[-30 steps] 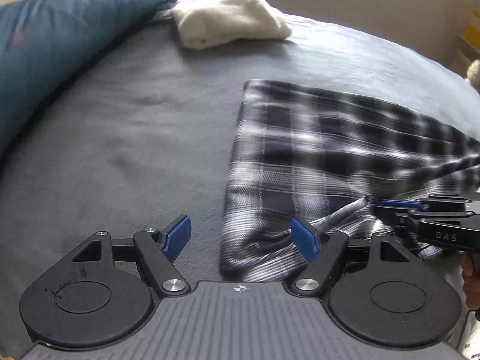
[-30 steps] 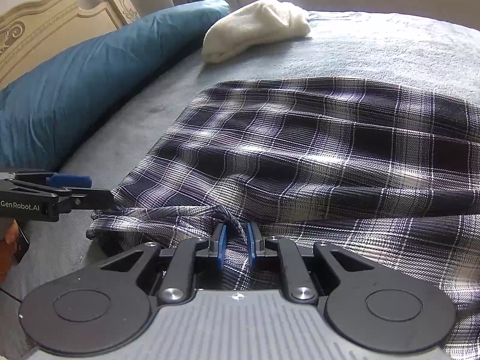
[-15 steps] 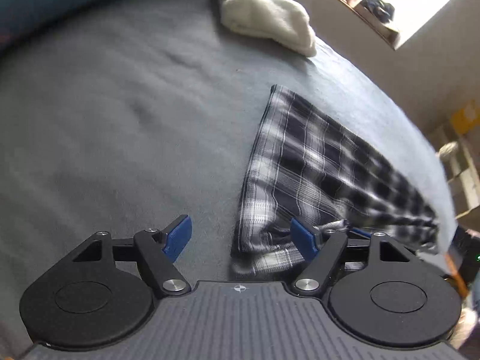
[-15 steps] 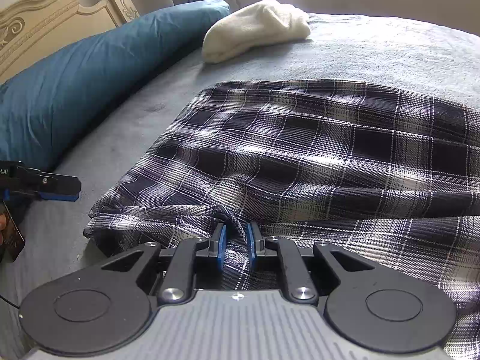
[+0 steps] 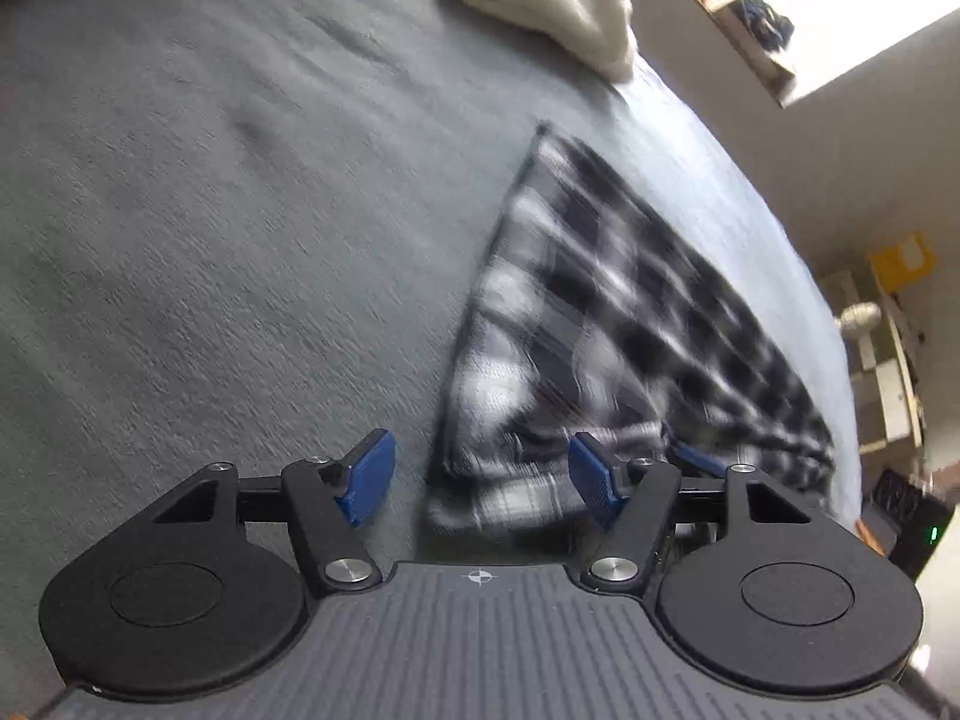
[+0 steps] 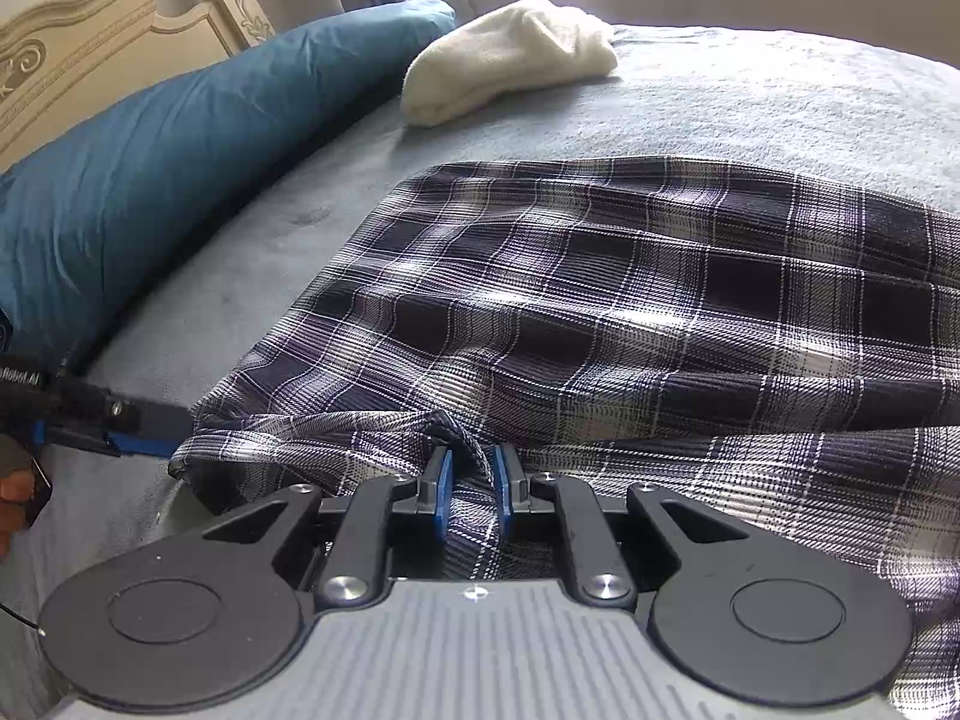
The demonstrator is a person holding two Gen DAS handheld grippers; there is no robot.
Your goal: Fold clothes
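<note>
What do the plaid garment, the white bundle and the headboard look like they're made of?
Plaid garment: thin woven fabric, probably cotton or flannel, matte; it creases softly and the weave shows. White bundle: fluffy, nubby surface, likely terry or fleece. Headboard: hard, cream-painted, carved scrolls, likely wood.

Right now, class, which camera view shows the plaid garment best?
The right wrist view: the plaid garment fills the frame, sharp, pinched by the right gripper. The left wrist view shows it blurred and foreshortened.
</note>
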